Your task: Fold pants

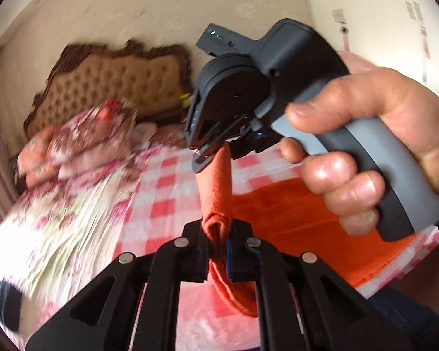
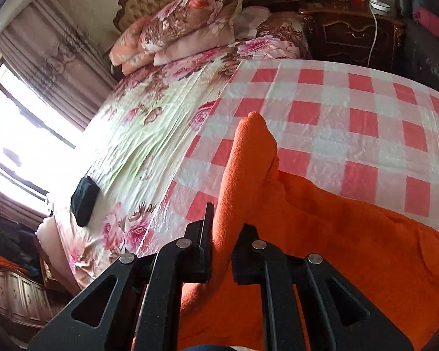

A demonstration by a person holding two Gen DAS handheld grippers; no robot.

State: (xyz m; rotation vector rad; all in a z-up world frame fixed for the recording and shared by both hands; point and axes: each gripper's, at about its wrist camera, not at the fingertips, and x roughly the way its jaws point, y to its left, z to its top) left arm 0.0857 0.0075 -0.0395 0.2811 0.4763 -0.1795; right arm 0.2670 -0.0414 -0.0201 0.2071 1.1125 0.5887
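Left wrist view. The left hand-held gripper (image 1: 218,251) is clenched on a bunched edge of the pants (image 1: 295,219); the orange cloth fills the narrow gap between its fingers and hangs out below them. Ahead of and above it, the right hand-held gripper (image 1: 210,150), carried in the right hand (image 1: 363,152), pinches the same edge further along. A taut strip of cloth runs between the two tools. The rest of the pants lies to the right of the left hand-held gripper on the checked cover (image 1: 161,193) of the bed (image 1: 58,219).

Judgement: the step in hand appears to be carrying a held edge over to make a fold. To do it well, keep both grips firm, hold the strip between them straight and level, move both tools at one pace, and lower the edge square onto the lying cloth before releasing.

Right wrist view. The right hand-held gripper (image 2: 222,245) is nearly closed, grasping a fold of pants (image 2: 351,234) that rises as a ridge ahead of its fingers. The bulk of the garment spreads to the right of and below the tool, resting on the checked cover (image 2: 336,111). A dark pouch (image 2: 85,201) lies well to the left on the floral sheet (image 2: 137,134), clear of the work.

Risk, as judged: thick bunched cloth may slip from one grip if the pull is uneven.
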